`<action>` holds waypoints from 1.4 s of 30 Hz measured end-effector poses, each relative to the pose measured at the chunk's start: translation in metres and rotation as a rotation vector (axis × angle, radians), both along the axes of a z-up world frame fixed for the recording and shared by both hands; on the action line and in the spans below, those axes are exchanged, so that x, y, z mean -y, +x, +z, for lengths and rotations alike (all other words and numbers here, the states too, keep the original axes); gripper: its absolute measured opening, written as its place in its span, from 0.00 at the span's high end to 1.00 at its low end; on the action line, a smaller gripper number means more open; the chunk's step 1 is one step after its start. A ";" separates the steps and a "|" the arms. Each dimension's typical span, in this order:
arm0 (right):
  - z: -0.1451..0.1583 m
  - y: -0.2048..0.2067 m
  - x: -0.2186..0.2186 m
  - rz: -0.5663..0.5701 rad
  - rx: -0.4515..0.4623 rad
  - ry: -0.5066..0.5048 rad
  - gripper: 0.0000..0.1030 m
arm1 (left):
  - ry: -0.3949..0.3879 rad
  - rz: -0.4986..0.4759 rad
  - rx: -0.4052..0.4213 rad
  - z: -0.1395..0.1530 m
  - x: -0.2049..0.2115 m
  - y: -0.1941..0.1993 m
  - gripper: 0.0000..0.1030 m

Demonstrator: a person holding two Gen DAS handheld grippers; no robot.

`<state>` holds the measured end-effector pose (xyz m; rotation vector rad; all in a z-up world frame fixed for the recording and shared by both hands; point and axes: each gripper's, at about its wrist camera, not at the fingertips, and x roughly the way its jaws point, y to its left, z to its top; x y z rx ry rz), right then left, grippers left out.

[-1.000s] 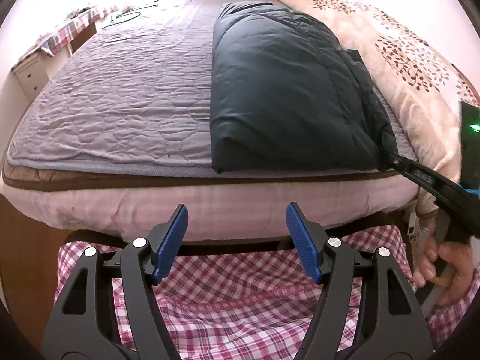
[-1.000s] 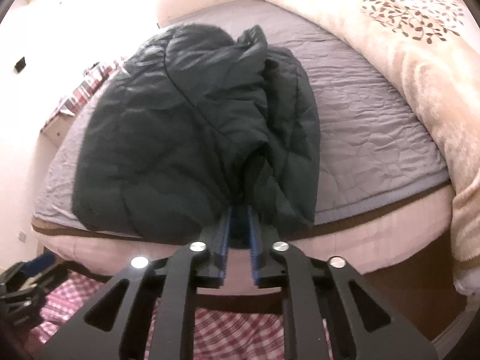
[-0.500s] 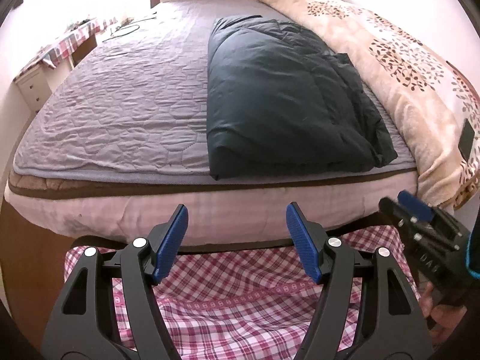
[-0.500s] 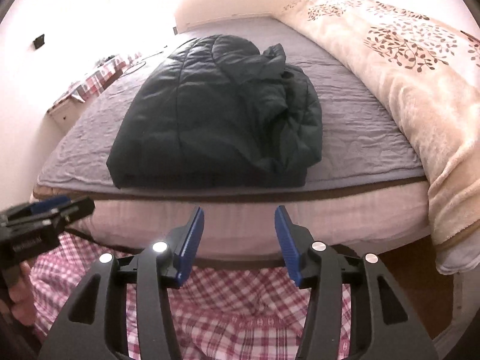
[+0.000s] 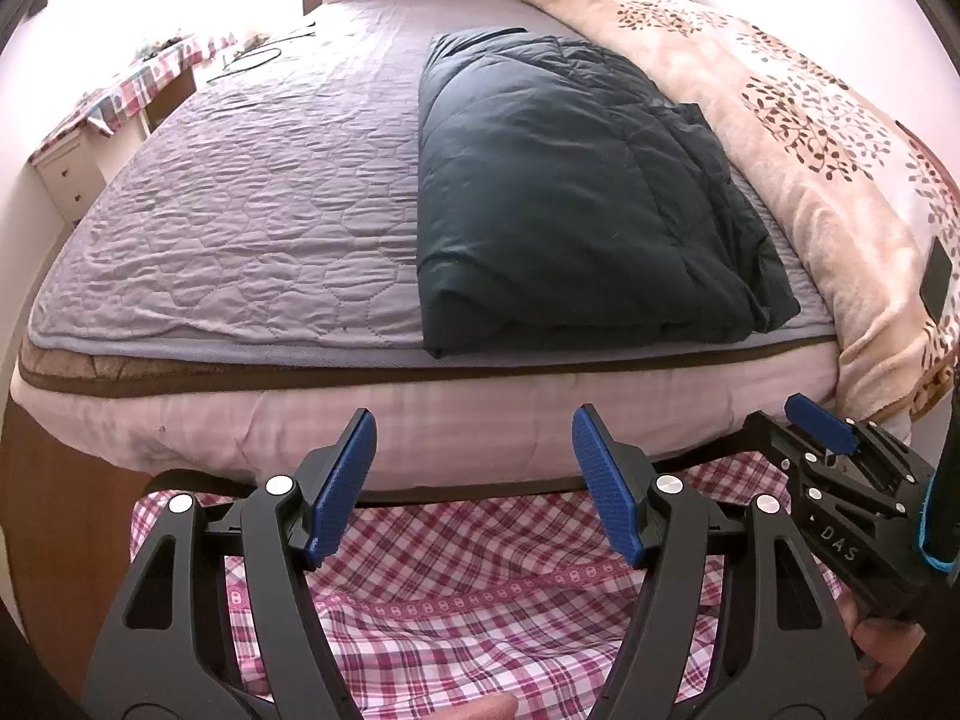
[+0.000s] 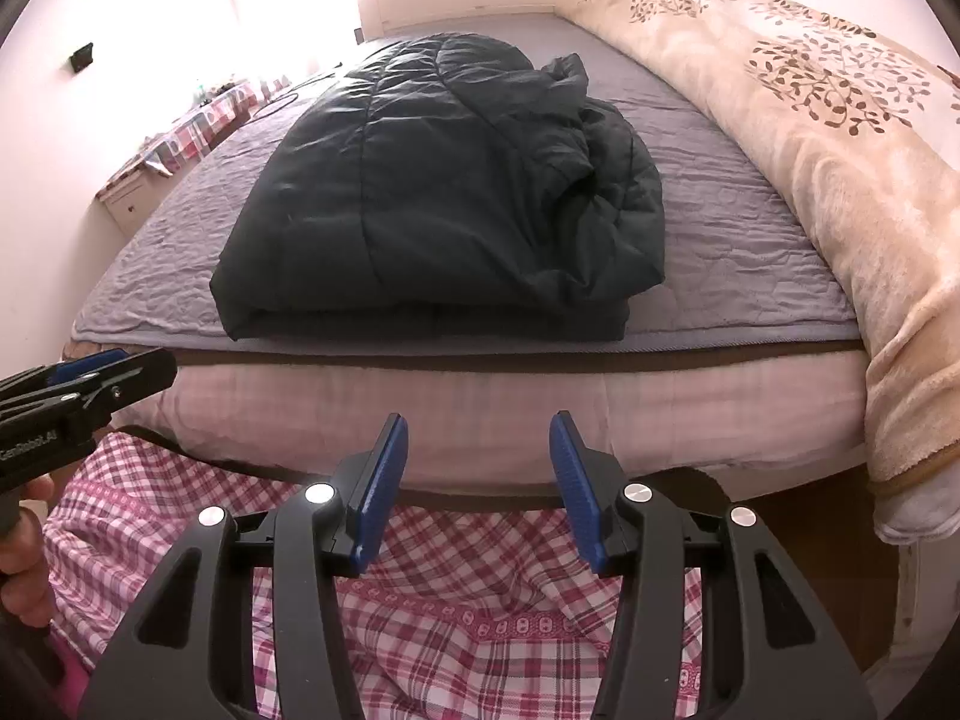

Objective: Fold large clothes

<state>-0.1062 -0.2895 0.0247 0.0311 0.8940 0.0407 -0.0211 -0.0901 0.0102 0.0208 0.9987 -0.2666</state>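
Folded dark jacket (image 5: 576, 198) on the bed (image 5: 240, 192) (both tools apart, empty)

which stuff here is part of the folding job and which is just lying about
Part of the job:
- dark puffer jacket, lying folded on the grey bedspread
- left gripper, open
- right gripper, open, holding nothing

Just lying about:
- beige leaf-print blanket
- side table with checked cloth
- cable

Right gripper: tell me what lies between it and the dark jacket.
In the right wrist view, only the mattress's pale side and brown trim separate the right gripper from the dark jacket.
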 end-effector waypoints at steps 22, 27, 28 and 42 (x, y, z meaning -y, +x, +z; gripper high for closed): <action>-0.004 0.002 0.003 -0.002 -0.021 0.017 0.52 | 0.005 -0.003 -0.003 -0.002 0.002 -0.002 0.35; -0.006 0.003 0.003 -0.004 -0.025 0.019 0.52 | 0.004 -0.003 -0.003 -0.002 0.003 -0.002 0.35; -0.006 0.003 0.003 -0.003 -0.025 0.019 0.52 | 0.004 -0.003 -0.004 -0.003 0.002 -0.002 0.35; -0.006 0.003 0.002 -0.003 -0.027 0.019 0.52 | 0.006 -0.003 -0.004 -0.002 0.003 -0.002 0.35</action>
